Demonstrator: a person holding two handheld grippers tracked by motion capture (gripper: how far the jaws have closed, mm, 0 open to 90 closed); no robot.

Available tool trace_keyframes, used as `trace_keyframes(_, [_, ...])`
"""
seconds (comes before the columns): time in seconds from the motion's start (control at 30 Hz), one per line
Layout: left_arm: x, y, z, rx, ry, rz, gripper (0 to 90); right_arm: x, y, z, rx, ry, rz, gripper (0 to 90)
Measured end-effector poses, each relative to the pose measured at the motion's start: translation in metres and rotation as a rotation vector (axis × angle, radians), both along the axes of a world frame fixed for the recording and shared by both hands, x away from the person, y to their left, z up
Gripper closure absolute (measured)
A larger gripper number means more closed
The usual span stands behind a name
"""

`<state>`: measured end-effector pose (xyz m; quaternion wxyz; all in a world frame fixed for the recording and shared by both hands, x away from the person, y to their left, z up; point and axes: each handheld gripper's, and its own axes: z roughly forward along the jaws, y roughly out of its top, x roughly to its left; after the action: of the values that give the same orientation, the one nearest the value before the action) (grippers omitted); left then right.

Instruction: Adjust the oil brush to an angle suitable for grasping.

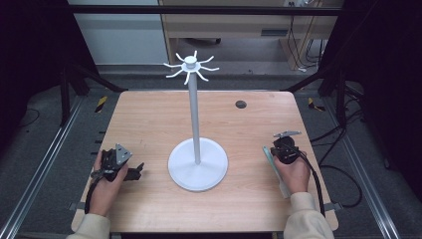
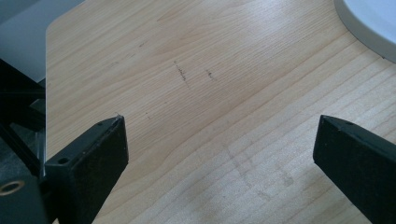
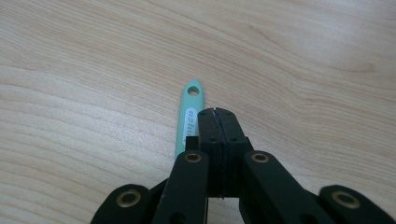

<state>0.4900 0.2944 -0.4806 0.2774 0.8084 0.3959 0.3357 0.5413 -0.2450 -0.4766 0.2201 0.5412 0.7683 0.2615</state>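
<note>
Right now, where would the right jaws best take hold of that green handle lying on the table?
Probably mid-shaft of the green handle, below its hanging hole, coming straight down with jaws across its narrow width. It lies flat beside the shut right gripper, so the jaws must open and shift over first.

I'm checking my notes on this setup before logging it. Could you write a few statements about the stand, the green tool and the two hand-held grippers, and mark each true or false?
1. The white stand is upright near the middle of the table. True.
2. The left hand-held gripper has its jaws closed. False: they stand wide apart over bare wood.
3. The right hand-held gripper has its jaws pressed together. True.
4. The green tool hangs from a hook on the stand. False: it lies flat on the table beside the right hand-held gripper.
5. The green tool's end has a hole. True.
</note>
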Motion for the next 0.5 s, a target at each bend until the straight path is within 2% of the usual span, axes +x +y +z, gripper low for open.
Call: trace_keyframes(0.5, [0.0, -0.0009, -0.0002, 0.009, 0.004, -0.006, 2.8, 0.0042, 0.0002, -0.0063, 0.012, 0.036, -0.005, 90.0])
